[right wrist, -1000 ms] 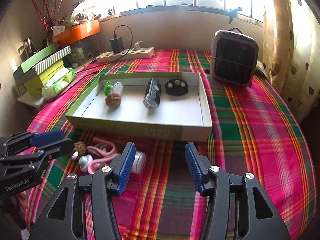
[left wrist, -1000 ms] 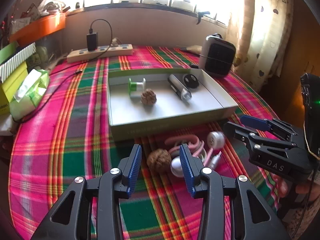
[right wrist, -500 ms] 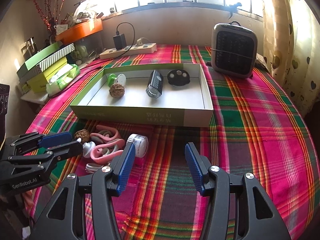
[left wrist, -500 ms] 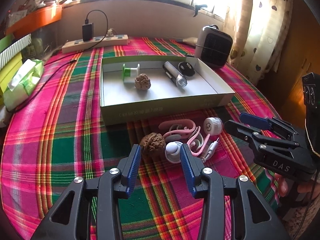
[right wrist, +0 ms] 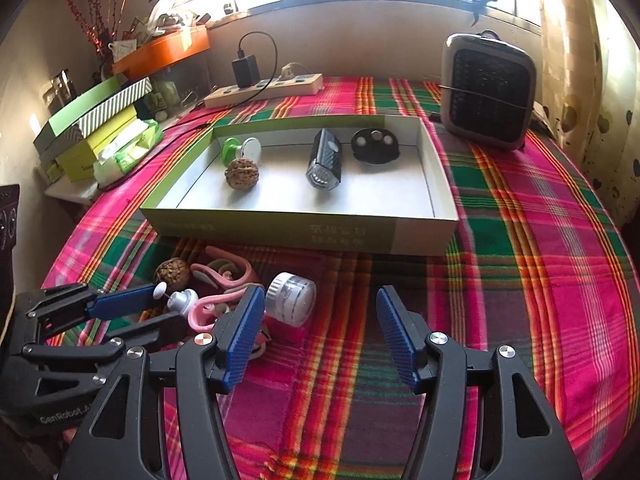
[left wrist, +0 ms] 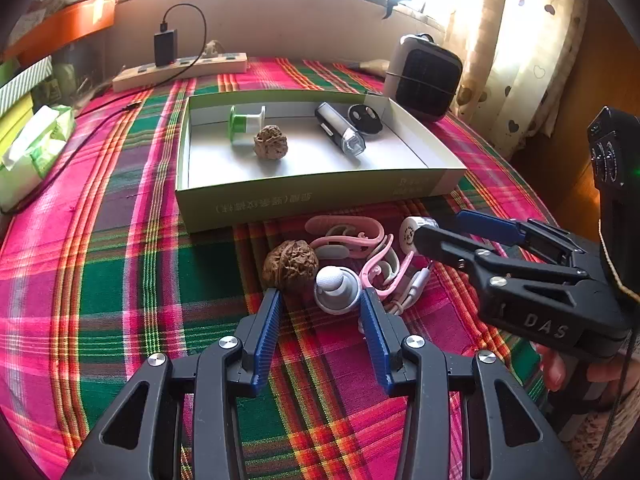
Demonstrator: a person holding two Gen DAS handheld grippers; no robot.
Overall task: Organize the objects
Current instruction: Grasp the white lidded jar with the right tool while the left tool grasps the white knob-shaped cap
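Note:
A green-sided box tray (left wrist: pixel 320 200) (right wrist: pixel 280 228) holds a green spool (left wrist: pixel 244 124), a walnut (left wrist: pixel 271 147), a silver-black light (left wrist: pixel 340 134) and a black disc (left wrist: pixel 363 119). In front of it lie a second walnut (left wrist: pixel 291 265) (right wrist: pixel 172 274), a white knob (left wrist: pixel 337 285) (right wrist: pixel 180 302), pink earhooks (left wrist: pixel 352 240) and a white round cap (left wrist: pixel 412 232) (right wrist: pixel 290 298). My left gripper (left wrist: pixel 320 300) is open just before the walnut and knob. My right gripper (right wrist: pixel 320 300) is open, with the cap just beyond its left finger.
A plaid cloth (right wrist: pixel 520 240) covers the round table. A small heater (right wrist: pixel 488 92) stands back right, a power strip with charger (right wrist: pixel 264 88) at the back. Tissue pack (left wrist: pixel 36 148) and stacked boxes (right wrist: pixel 92 120) sit at the left edge.
My left gripper has drawn back and lifted a little, so the tray and loose objects now sit farther off. My right gripper has moved slightly forward. Both stay open.

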